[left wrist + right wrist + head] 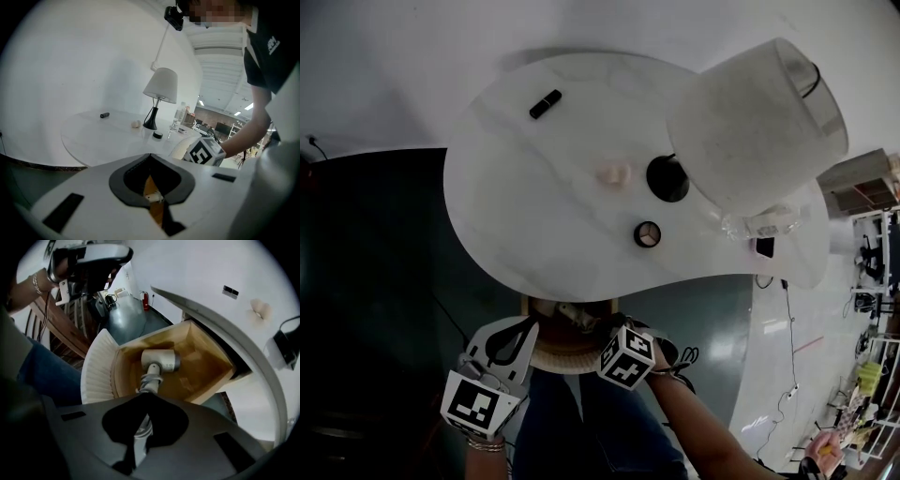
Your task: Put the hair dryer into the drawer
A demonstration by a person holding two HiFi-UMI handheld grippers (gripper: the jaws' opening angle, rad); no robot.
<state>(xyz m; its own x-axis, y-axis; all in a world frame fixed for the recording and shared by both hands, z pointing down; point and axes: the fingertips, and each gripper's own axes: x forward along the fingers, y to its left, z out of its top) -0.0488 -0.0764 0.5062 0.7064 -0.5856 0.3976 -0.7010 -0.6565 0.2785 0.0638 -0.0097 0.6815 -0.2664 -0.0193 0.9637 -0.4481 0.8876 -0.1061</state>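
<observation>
1. The drawer (213, 357) stands pulled out at the middle of the right gripper view, its mouth open from above. The tabletop (197, 273) overhangs its far right end.
2. The hair dryer (161, 361) fills the drawer's left half. The wooden floor to its right is bare.
3. The ribbed drawer front (96, 369) walls off the left side.
4. In the head view the lamp (759, 122) blocks the upper right. Its base (667, 178), a black round object (647, 234) and a pale lump (614, 174) crowd the centre, and a black stick (546, 103) lies at upper left. The tabletop's left part is bare.
</observation>
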